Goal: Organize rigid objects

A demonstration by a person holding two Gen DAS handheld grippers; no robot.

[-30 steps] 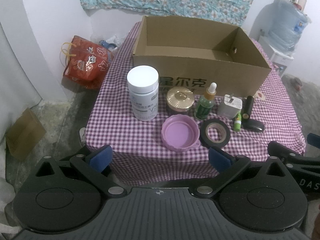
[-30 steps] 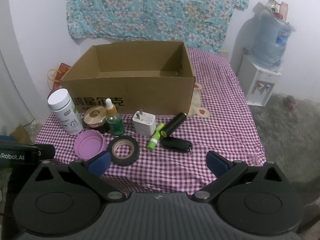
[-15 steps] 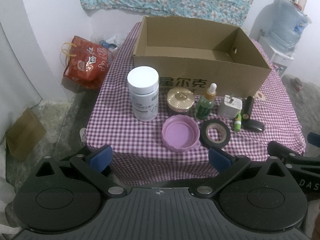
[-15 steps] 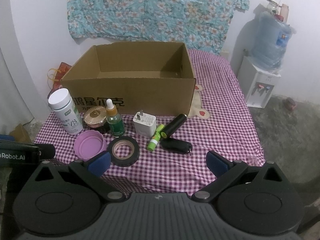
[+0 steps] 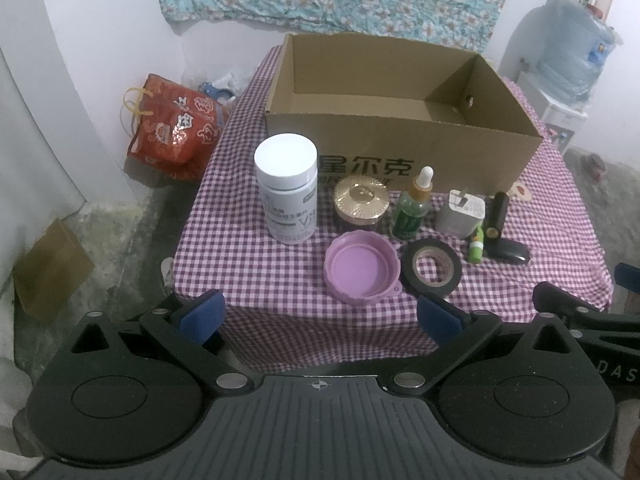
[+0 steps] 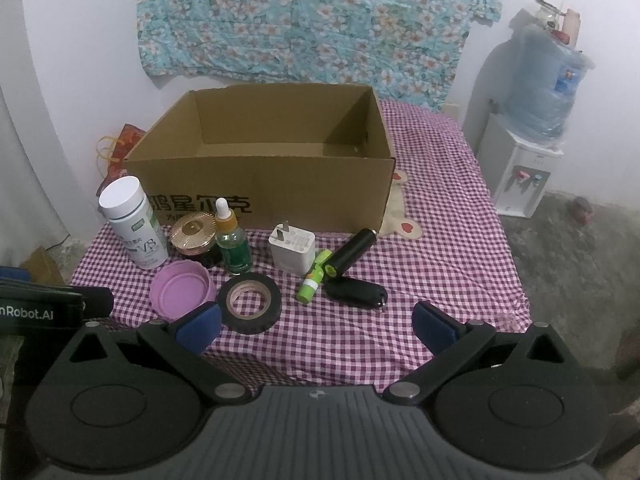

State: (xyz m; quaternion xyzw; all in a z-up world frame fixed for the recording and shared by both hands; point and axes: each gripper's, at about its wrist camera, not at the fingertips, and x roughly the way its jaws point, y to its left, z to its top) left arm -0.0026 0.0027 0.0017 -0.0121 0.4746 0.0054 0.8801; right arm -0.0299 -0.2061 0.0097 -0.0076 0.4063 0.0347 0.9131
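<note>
purple-checked tablecloth (image 6: 440, 240) covers a small table against a white wall; both tools hang short of its near edge, left gripper (image 5: 320, 316) and right gripper (image 6: 316, 324) each with jaws spread wide, nothing between them. nearest lie the pink lid (image 5: 362, 272) and black tape roll (image 6: 249, 303), then green tube (image 6: 314, 276), black key fob (image 6: 355, 293), white bottle (image 5: 289, 192), gold-lidded jar (image 5: 361, 200), dropper bottle (image 6: 233, 246), white charger (image 6: 291, 251). behind them the open cardboard box (image 6: 264, 184), floral cloth (image 6: 320, 16), water dispenser (image 6: 536, 136) to the right.
</note>
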